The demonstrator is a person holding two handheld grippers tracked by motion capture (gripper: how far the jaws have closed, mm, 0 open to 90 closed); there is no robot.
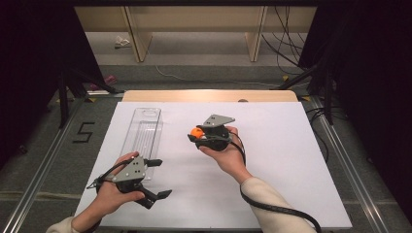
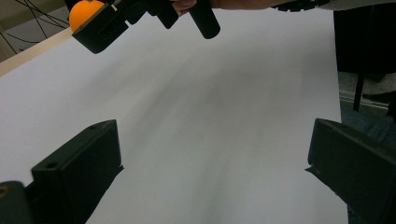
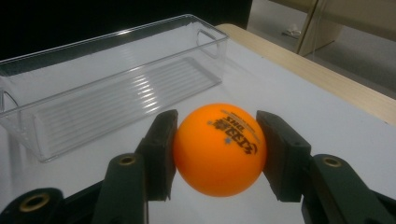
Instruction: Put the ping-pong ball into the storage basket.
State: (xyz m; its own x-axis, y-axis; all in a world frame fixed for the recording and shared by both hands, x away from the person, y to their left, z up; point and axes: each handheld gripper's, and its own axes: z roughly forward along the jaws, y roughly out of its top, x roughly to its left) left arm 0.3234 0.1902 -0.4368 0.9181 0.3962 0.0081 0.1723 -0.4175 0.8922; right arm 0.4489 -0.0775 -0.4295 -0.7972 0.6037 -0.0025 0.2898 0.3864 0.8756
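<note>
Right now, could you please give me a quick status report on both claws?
Right claw shut on orange ping-pong ball. Left claw open, empty. Clear plastic bin empty, unobstructed.

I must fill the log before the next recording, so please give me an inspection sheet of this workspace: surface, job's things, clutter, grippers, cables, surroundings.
Surface: white sheet over a wooden table, flat and clean.
Job's things: orange ball with black print, clamped between the jaws; clear plastic bin at the left of the sheet, empty.
Clutter: nothing seen on the sheet.
Grippers: right gripper shut on the ball, held above the sheet; left gripper open, holding nothing, near the bin's near end.
Cables: one trailing from each gripper; loose cables on the floor beyond the table.
Surroundings: wooden furniture legs behind; a "5" mark on the floor at left.
</note>
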